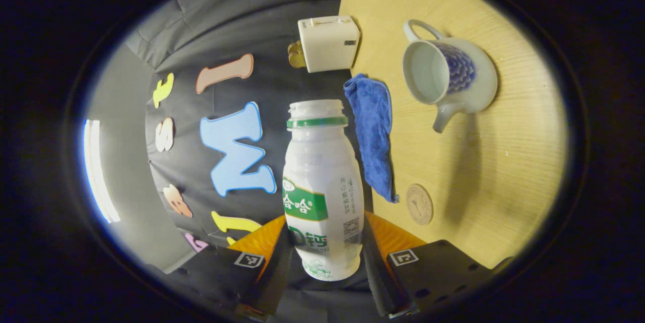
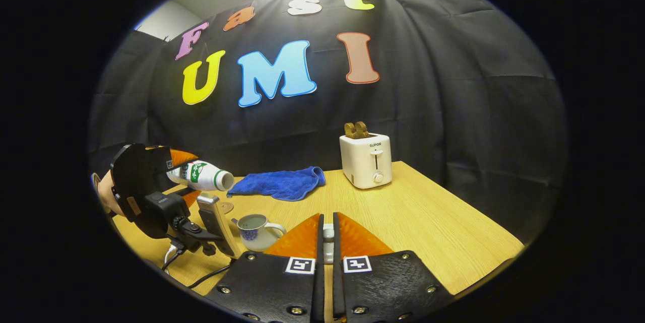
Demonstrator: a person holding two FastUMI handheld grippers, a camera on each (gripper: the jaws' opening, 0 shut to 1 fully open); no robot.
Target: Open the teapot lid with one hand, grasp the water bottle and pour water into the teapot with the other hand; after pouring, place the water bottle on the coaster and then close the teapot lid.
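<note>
1. While the left tongs (image 1: 322, 257) clamp the water bottle (image 1: 322, 187), it lies tipped sideways in the air, capless.
2. Coaster (image 1: 420, 204) sits bare on the desk (image 1: 504, 172).
3. Teapot (image 1: 448, 78) stands open.
4. Right tongs (image 2: 327, 242), nearly shut, pinch the lid (image 2: 328, 235).
5. Setting down and closing remain.

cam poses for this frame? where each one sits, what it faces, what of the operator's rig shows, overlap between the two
Left gripper view: rides the left tool, rolled sideways, facing the tabletop edge-on; its fingers clamp the water bottle.
Right gripper view: rides the right tool, low over the table, facing the back wall; it grips a small pale object, probably the lid; the left tool and a hand show at left.
Shared: water bottle, teapot, blue cloth, toaster, coaster.
</note>
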